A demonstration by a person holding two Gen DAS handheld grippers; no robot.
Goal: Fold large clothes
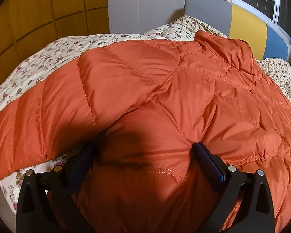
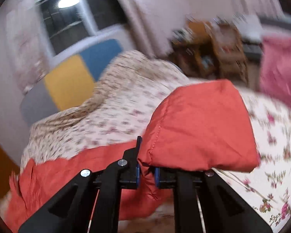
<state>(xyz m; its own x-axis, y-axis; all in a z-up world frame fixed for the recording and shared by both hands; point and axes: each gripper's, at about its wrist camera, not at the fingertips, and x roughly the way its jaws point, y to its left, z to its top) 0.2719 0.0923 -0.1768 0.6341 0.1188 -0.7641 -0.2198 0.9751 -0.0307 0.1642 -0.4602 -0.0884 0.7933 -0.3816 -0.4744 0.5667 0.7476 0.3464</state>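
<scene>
Item: an orange quilted down jacket of glossy nylon shell (image 1: 164, 89) is laid across the bed with the cream floral-print bedspread (image 1: 38, 62); in the left wrist view one sleeve is seen running out toward 9 o'clock and the collar end lying toward 1 o'clock.
Left gripper (image 1: 143, 149): its fingers (image 1: 209, 161) are spread wide apart and pressed down on the jacket's body panel near a stitched hem; nothing is pinched between them.
Right gripper (image 2: 147, 171): its fingers (image 2: 138, 155) are clenched on a bunched orange fold, with a padded section, apparently a sleeve end or corner, standing up above them toward 12 o'clock. This view is motion-blurred, so the exact part held cannot be told.
Weight: judged light for its bulk.
Stiffness: judged soft and puffy; folds are expected to spring back unless pressed flat.
Surface: the shell looks slick, so slipping from a shallow pinch is considered likely.
Fragility: low, though stitched seams could be strained by a hard pull.
Hold points: stitched seams, hems and cuffs are recommended, where the filling is thinnest.
Surroundings: a grey, yellow and blue padded headboard (image 1: 242, 19) is noted at 1 o'clock beyond the jacket.
</scene>
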